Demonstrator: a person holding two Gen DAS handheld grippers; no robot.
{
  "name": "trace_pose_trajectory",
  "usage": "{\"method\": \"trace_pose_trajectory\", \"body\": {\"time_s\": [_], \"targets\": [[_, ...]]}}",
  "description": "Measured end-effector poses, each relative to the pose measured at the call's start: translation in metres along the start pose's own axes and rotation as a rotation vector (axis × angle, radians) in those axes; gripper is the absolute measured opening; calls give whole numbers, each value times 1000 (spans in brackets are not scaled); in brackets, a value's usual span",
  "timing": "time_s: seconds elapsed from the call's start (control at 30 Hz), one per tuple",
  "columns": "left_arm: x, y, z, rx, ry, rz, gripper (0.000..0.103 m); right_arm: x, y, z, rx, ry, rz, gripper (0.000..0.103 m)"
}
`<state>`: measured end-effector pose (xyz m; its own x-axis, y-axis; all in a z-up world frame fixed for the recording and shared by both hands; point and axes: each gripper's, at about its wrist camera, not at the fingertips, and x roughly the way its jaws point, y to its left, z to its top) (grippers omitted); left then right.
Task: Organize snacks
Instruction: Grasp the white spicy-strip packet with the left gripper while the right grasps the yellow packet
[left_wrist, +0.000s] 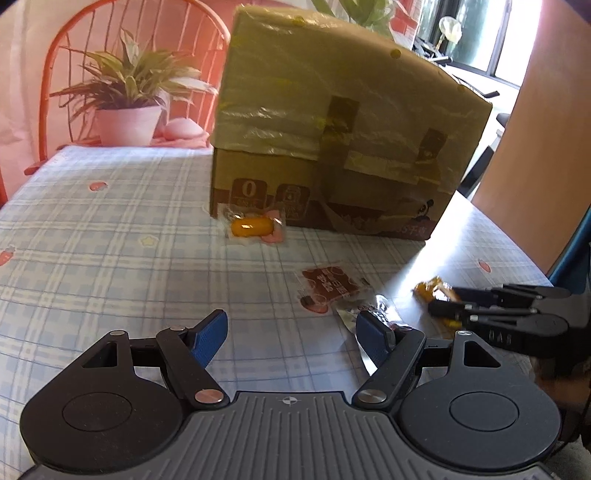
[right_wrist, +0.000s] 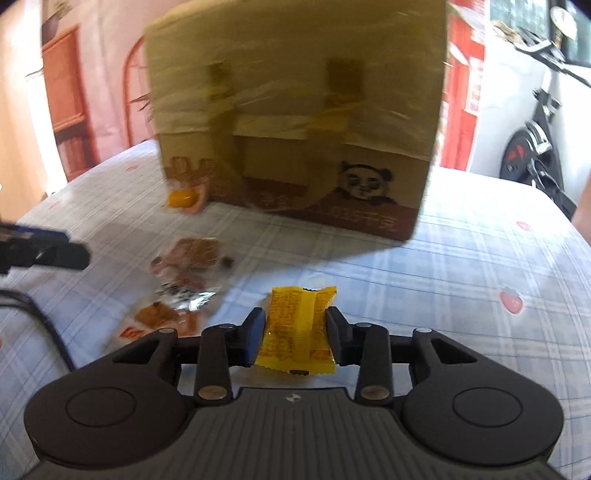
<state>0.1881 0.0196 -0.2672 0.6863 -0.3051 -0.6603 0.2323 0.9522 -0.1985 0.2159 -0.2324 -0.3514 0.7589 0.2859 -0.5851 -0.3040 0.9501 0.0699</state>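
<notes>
right gripper (right_wrist: 295, 332) was clamped on a crinkled yellow snack packet (right_wrist: 298, 328), print unreadable, near the taped cardboard box (right_wrist: 295, 122) bearing a panda drawing and a "0". left gripper (left_wrist: 291, 341) stood apart over the plaid tablecloth (left_wrist: 110, 240), red packet (left_wrist: 330, 284) beyond.

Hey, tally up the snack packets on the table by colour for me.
Yellow packet, held in the right hand-held gripper: 1
Clear packet with orange snack: 1
Red-brown packet: 1
Silver foil packet: 1
Total: 4
</notes>
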Motion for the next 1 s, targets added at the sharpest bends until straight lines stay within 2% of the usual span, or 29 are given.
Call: {"method": "trace_pose_trajectory", "body": {"time_s": [0.33,0.47,0.6,0.73,0.8,0.83,1.0], "targets": [[18,-27,2,9,57,-67,76,-1,-13,-5,61,-34,5,38],[28,-38,3,16,78,-70,66,-1,-12,-5,62,-38,6,38],[40,-49,3,42,85,-49,63,-1,-12,-5,62,-42,21,38],[52,-56,2,59,101,-34,54,-2,-13,-5,61,-43,30,38],[54,-61,0,88,84,-15,49,-2,-12,-5,57,-43,34,38],[54,-62,0,101,79,-5,37,-2,-12,-5,56,-44,37,38],[48,-57,-4,111,63,-6,35,-2,-13,-6,62,-46,46,38]]}}
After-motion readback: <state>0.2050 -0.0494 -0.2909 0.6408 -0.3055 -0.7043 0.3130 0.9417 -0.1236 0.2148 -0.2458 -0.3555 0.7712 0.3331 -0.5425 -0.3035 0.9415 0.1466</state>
